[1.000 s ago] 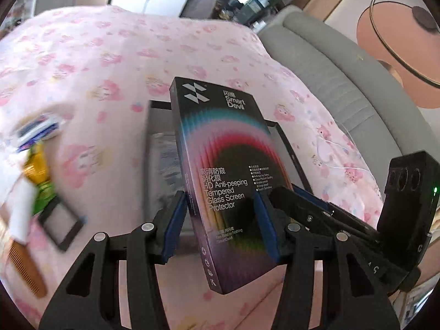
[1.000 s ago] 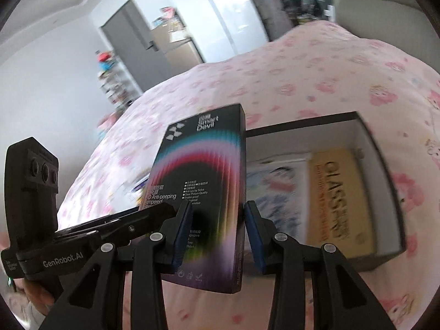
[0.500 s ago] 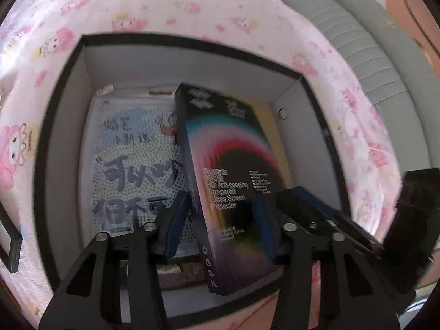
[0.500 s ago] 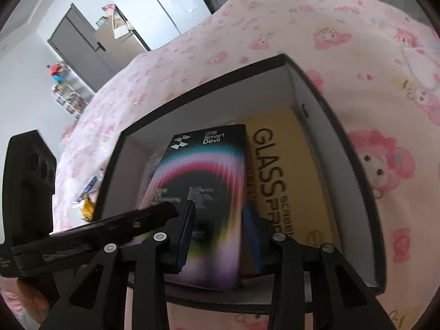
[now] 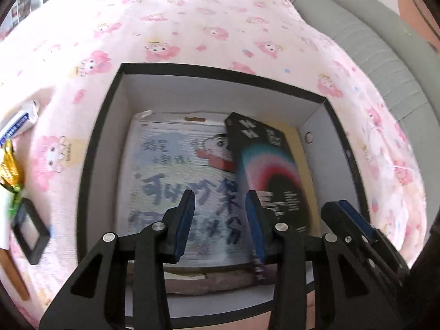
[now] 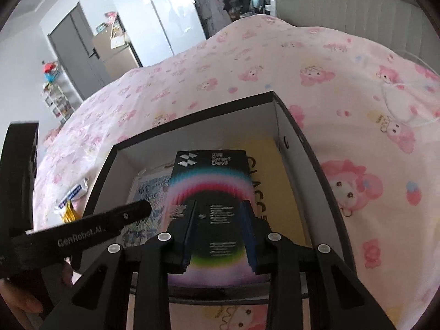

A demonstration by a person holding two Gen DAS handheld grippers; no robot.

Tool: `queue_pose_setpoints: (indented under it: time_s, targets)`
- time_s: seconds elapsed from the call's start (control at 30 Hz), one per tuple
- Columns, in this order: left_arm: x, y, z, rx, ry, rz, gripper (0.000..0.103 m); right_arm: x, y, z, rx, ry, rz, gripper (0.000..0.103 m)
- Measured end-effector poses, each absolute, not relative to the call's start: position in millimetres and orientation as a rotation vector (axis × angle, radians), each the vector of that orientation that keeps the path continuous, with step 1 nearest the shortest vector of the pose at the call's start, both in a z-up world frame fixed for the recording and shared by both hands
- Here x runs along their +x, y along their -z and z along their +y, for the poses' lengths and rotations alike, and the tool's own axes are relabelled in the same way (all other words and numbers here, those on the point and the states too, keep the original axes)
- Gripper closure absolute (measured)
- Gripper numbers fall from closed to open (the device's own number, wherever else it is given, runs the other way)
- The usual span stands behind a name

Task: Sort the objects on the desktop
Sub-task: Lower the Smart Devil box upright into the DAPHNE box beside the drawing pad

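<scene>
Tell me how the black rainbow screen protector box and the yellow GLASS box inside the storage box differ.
The black rainbow box is dark with bright colour bands; the yellow GLASS box is plain yellow with large dark letters. The black box sits between the right gripper pads and lies on top; the yellow box lies flat beneath, partly covered, ungripped. Both are flat rectangular packs inside the storage box.

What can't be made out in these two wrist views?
1. Yellow pack, right wrist view: the black box hides its left part, so the lettering reads only in part.
2. Illustrated pack, left wrist view: the print is blurred and cannot be read.
3. White tube, left wrist view: cut off by the picture's left edge, and the label is too small to read.
</scene>
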State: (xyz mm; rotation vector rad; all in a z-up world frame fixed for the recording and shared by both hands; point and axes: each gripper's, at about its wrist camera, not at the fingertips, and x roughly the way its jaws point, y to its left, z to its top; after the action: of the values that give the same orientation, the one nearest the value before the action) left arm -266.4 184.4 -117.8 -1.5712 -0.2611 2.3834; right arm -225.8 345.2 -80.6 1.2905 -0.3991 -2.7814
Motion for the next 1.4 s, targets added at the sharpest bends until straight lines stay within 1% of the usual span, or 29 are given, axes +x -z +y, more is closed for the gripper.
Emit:
queue_pose_setpoints:
  time_s: [0.1,0.17,0.23,0.33,0.37,0.4,0.47,0.67,0.8,0.9,1.07,1.13,1.23,1.3,1.4]
  targets:
    - [-266.2,124.1,197.4,-1.626,-2.323,-0.170,0.066,-238.1,93.3,345.1,1.345,2.695,-0.452,0.075]
    - [-269.1,128.8,207.8,-1.651,-2.297,-0.130,0.071,-242.9,100.2,347.3,1.387,2.675,-0.473,0.076]
    - [-276.9,135.3,213.5,-1.681,-2.275,-0.131,0.071,-242.2,101.3,351.0,1.391,2.681,-0.475,0.076]
    - [-291.1,146.5,223.6,-1.722,-2.196,-0.181,0.071,-241.6,101.1,355.3,1.389,2.687,-0.491,0.076]
    - [-293.7,148.2,228.8,-1.726,-2.177,-0.176,0.072,-241.5,101.5,354.3,1.393,2.687,-0.482,0.076]
    - [-294.7,148.0,233.3,-1.722,-2.174,-0.154,0.076,-241.5,101.9,353.3,1.398,2.690,-0.471,0.076]
    - [-296.9,147.6,241.5,-1.713,-2.167,-0.119,0.076,-242.7,102.6,351.9,1.417,2.724,-0.424,0.076]
    - [-301.5,143.2,240.1,-1.654,-2.114,-0.210,0.076,-246.3,104.3,353.2,1.410,2.680,-0.452,0.075]
    - [-313.6,153.8,242.5,-1.694,-2.014,-0.243,0.076,-256.9,110.5,353.9,1.438,2.605,-0.519,0.075]
    - [-315.8,163.1,249.6,-1.716,-1.958,-0.264,0.073,-255.0,111.5,350.5,1.450,2.614,-0.489,0.075]
    - [-312.9,162.4,244.7,-1.722,-1.954,-0.307,0.073,-257.5,114.4,354.7,1.485,2.618,-0.502,0.075]
    - [-305.7,156.3,235.0,-1.720,-2.030,-0.267,0.073,-261.6,117.3,357.8,1.521,2.608,-0.508,0.075]
    - [-293.6,150.5,223.3,-1.730,-2.124,-0.145,0.073,-264.7,119.0,360.7,1.555,2.625,-0.503,0.075]
    - [-289.8,152.2,220.9,-1.752,-2.107,-0.101,0.073,-265.7,120.5,358.7,1.580,2.653,-0.447,0.074]
    - [-287.5,156.0,223.0,-1.770,-2.063,-0.085,0.073,-266.2,123.5,352.8,1.614,2.689,-0.342,0.074]
